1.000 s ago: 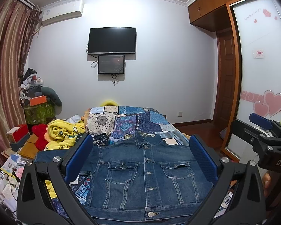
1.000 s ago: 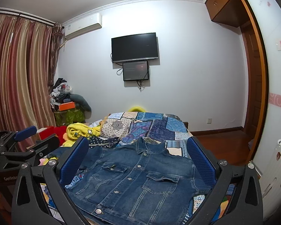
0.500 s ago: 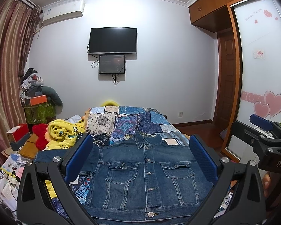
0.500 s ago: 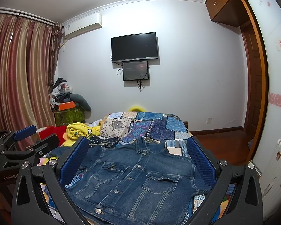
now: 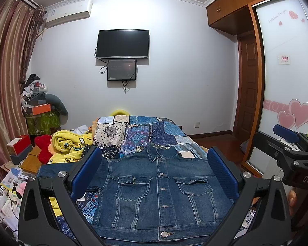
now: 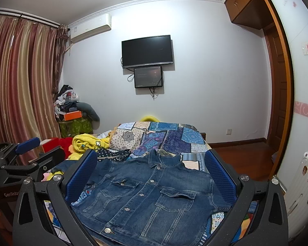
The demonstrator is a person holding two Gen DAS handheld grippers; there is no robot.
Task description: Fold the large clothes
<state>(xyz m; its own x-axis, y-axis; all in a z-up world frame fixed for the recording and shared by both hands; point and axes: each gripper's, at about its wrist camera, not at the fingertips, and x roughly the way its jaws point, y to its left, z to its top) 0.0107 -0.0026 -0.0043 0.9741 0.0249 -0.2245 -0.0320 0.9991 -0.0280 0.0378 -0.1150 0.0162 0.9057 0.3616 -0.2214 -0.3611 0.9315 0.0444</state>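
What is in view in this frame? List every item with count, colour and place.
denim jacket: one, dark blue, flat on the bed, buttoned, collar away from camera
patchwork quilt: one, blue and cream, covering the bed
yellow blanket: one, bunched left of the quilt
red plush: one, left of the blanket
television: one, black, on the wall
small screen: one, dark, under the television
air conditioner: one, white, high left
curtain: striped red-gold, left wall
left claw: open, above the jacket
right claw: open, above the jacket

Left wrist view drifted very slightly, television (image 5: 122,43) a touch further right in the frame, nothing else moved
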